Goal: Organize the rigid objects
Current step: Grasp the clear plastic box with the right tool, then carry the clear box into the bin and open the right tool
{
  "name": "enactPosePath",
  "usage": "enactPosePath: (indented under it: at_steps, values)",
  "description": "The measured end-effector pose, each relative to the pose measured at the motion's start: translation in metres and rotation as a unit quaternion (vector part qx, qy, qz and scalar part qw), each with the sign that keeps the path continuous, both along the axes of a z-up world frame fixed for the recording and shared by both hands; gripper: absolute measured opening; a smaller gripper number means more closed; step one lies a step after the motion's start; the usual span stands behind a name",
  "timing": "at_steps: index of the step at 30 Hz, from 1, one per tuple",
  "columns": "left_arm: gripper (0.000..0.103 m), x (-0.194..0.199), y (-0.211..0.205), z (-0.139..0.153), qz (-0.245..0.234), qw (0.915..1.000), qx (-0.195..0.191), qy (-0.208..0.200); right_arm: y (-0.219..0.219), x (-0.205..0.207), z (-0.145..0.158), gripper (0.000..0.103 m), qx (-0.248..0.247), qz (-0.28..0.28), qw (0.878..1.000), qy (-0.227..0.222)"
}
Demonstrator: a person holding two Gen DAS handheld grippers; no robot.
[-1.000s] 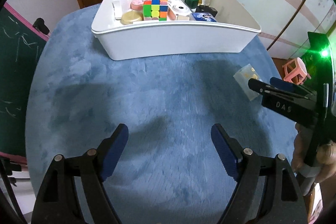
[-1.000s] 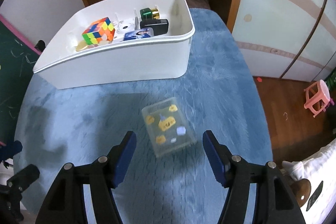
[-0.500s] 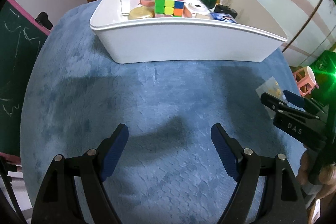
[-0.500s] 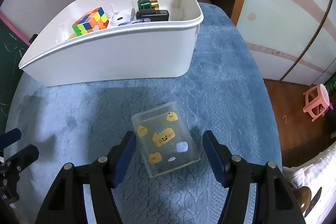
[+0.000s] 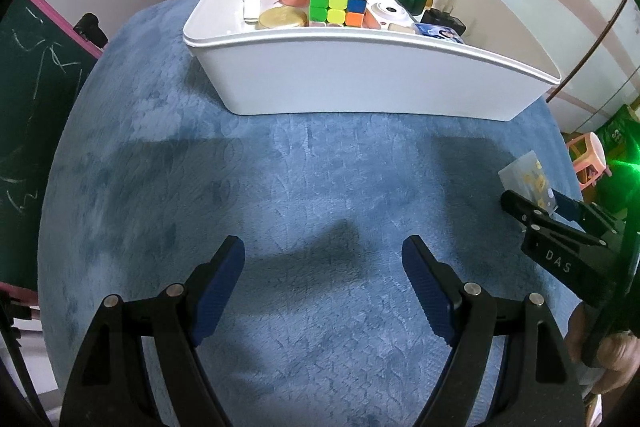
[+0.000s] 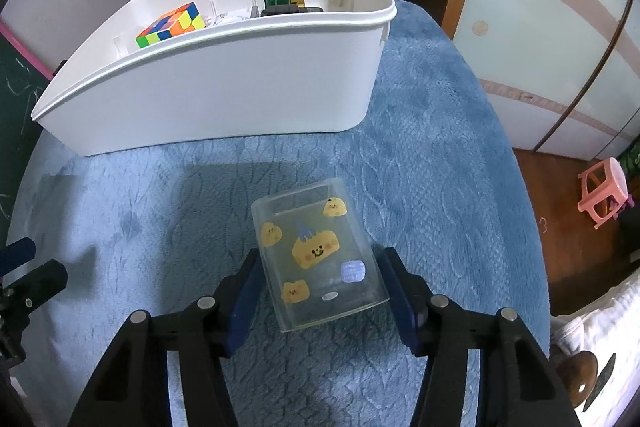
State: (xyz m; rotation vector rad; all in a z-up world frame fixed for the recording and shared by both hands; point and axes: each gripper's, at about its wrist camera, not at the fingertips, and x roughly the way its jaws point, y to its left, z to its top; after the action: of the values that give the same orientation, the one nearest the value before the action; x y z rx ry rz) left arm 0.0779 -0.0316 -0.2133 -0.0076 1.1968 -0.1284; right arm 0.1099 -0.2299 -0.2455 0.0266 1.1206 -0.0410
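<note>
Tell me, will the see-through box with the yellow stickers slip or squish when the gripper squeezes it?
The clear box looks like hard, smooth plastic, so it probably won't squish, but its shiny sides might slip a little. It seems empty, so likely light. The right gripper is closing with the box between its pads, and its flat sides should help the grip.

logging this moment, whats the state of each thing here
clear box: lying flat on the blue cloth, between the right gripper's fingers
right gripper: closing around the box
left gripper: open, empty
white bin: upright, partly filled
cube: in the bin, scrambled
</note>
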Motion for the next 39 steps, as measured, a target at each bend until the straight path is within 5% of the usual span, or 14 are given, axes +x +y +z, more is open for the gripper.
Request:
enactPosePath:
  at_steps: [17, 39]
  values:
    - [0.083, -0.009, 0.009, 0.015, -0.011, 0.9999, -0.007, 0.003, 0.022, -0.029, 0.030, 0.057, 0.069, 0.012, 0.998, -0.003]
    - [0.083, 0.016, 0.037, 0.127, -0.024, 0.9956, 0.002, -0.091, 0.048, -0.015, 0.155, 0.057, 0.112, 0.010, 0.988, -0.110]
